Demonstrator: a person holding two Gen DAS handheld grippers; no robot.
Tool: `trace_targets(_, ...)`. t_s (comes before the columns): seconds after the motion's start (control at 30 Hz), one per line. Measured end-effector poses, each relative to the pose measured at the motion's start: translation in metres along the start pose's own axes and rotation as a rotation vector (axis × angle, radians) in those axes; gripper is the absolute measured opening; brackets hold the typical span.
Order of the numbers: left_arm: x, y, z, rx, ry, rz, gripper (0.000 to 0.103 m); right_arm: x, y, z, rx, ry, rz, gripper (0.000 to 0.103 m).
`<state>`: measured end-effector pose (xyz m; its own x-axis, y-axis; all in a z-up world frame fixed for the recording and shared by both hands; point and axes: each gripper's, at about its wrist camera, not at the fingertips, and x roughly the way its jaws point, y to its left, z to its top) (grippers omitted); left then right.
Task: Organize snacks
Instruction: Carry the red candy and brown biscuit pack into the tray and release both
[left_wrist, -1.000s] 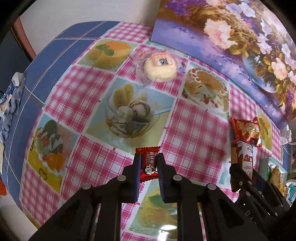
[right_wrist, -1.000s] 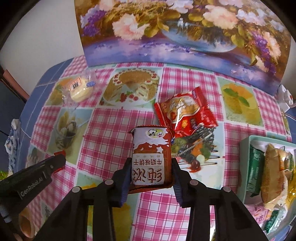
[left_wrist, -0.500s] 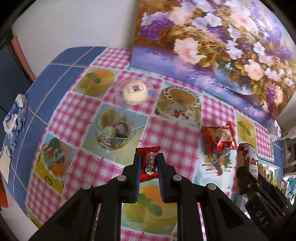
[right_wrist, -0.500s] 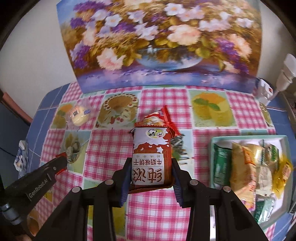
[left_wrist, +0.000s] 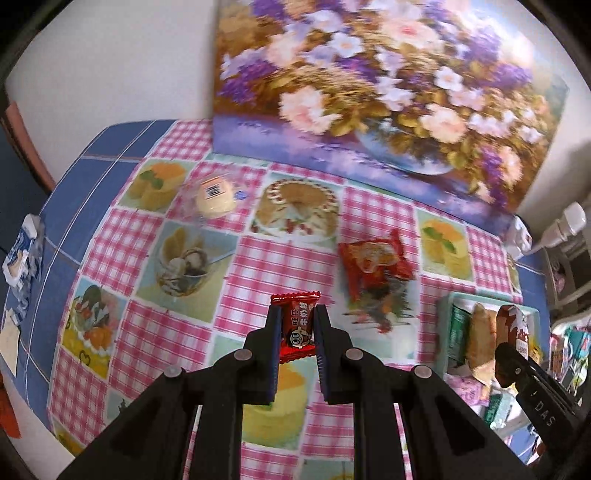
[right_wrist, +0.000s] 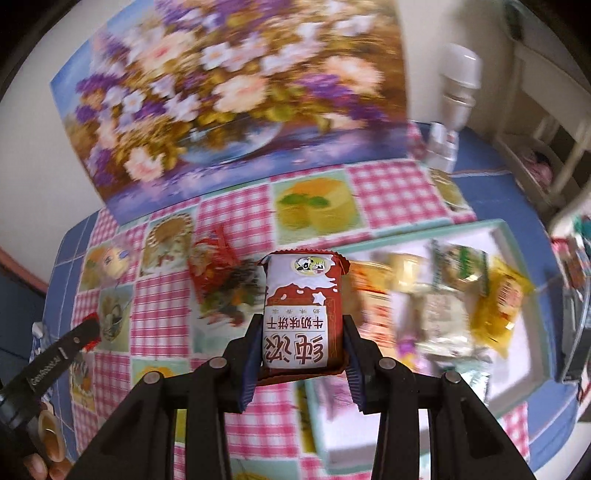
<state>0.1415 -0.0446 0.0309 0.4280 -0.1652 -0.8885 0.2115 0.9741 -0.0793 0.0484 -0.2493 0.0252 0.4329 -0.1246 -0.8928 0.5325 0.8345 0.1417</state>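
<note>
Snacks sit in both grippers above the checked tablecloth (left_wrist: 280, 266). The left gripper (left_wrist: 295, 325) is clenched on a small red candy packet (left_wrist: 297, 325), whose crimped top edge sticks out past the fingertips while its lower part lies between the two pads. The right gripper (right_wrist: 303, 343) grasps a red-and-white biscuit pack (right_wrist: 301, 314) by its lower sides, so most of the pack stands beyond the pads. In the right wrist view that pack hangs over the left rim of a pale green tray (right_wrist: 517, 243), which lies near the cloth's right edge and holds a blurred heap of wrapped snacks. A red snack bag (left_wrist: 373, 266) lies on the cloth between the tray and the printed cake. A clear-wrapped round cake (left_wrist: 214, 197) lies toward the far left corner, close to the flower painting (left_wrist: 388, 92) that stands along the far edge.
</note>
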Motion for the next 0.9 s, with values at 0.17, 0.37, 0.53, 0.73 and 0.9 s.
trace_targets(0.17,-0.013,-0.026,-0.01,0.049,-0.022,-0.018,0.018,-0.01,-0.031,-0.007,0.038,-0.005,-0.044,0.042)
trace_targets(0.37,-0.021,-0.062,-0.032,0.112,-0.027,-0.051,0.018,-0.022,-0.064,-0.016,0.086,-0.017,-0.077,0.042)
trace_targets(0.53,-0.02,-0.105,-0.052,0.197,-0.001,-0.098,0.018,-0.025,-0.089,-0.024,0.123,-0.01,-0.092,0.042)
trace_targets(0.73,-0.011,-0.154,-0.082,0.326,0.05,-0.132,0.018,-0.024,-0.118,-0.035,0.178,0.012,-0.101,0.042)
trace_targets(0.9,-0.001,-0.176,-0.099,0.377,0.091,-0.137,0.018,-0.022,-0.136,-0.041,0.218,0.028,-0.11,0.042)
